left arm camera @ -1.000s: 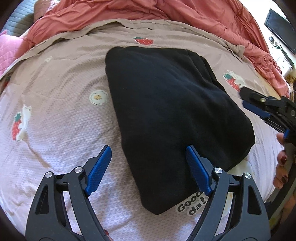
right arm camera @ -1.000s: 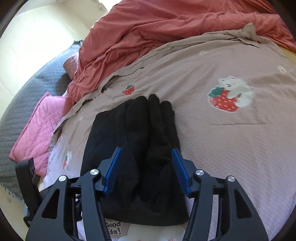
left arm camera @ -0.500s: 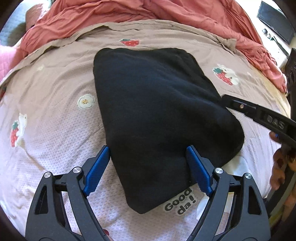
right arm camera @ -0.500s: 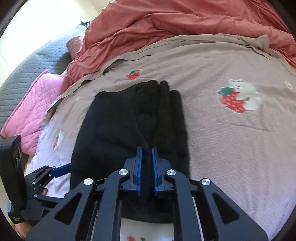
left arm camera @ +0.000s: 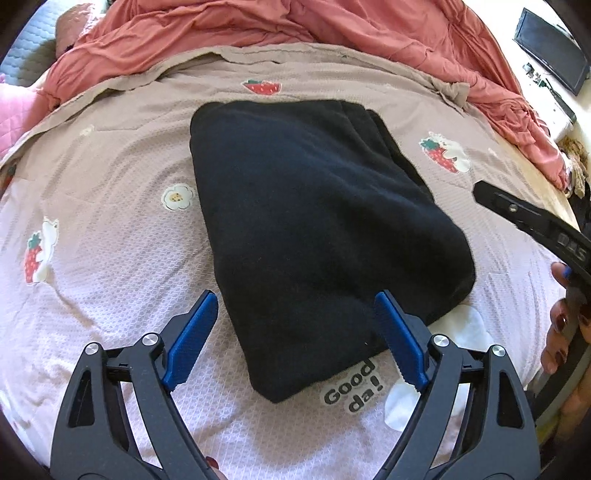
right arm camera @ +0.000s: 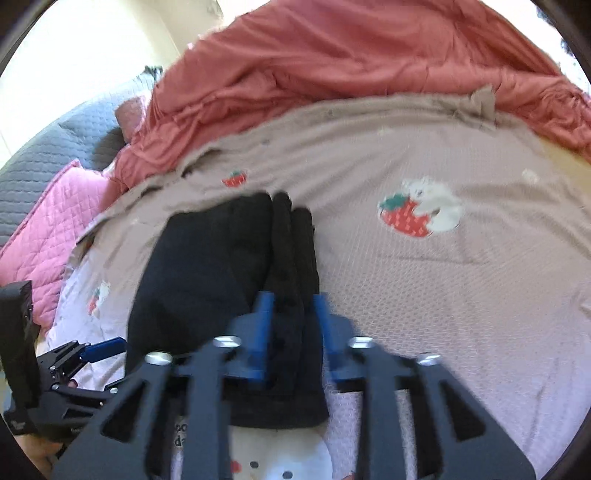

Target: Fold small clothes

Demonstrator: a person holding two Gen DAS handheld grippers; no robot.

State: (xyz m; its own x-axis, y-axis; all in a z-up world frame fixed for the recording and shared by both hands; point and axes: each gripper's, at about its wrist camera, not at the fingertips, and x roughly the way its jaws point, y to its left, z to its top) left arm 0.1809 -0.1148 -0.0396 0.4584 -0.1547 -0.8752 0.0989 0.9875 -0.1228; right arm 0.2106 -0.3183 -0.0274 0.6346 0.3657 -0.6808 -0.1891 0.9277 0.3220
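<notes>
A black garment (left arm camera: 317,229) lies folded in a thick rectangle on the strawberry-print bed sheet (left arm camera: 110,229). My left gripper (left arm camera: 295,299) hovers open over the garment's near corner, its blue pads (left arm camera: 192,332) wide apart and pressing on nothing. In the right wrist view the garment (right arm camera: 207,277) shows stacked folds along its right edge. My right gripper (right arm camera: 293,299) is blurred above that edge; its jaws are opening, with only the flat cloth below them. From the left wrist view the right gripper (left arm camera: 532,225) sits off the garment's right side, held by a hand (left arm camera: 561,332).
A rumpled red duvet (left arm camera: 332,33) is piled along the far side of the bed. A pink quilted pillow (right arm camera: 48,218) and a grey quilt (right arm camera: 44,155) lie at the left. A dark screen (left arm camera: 550,48) stands at the far right. "Good da!" print (left arm camera: 351,387) marks the sheet's near part.
My right gripper shut fully with nothing in it, then reopened partway while lifting and drawing back from the garment. My left gripper stayed open over the near corner.
</notes>
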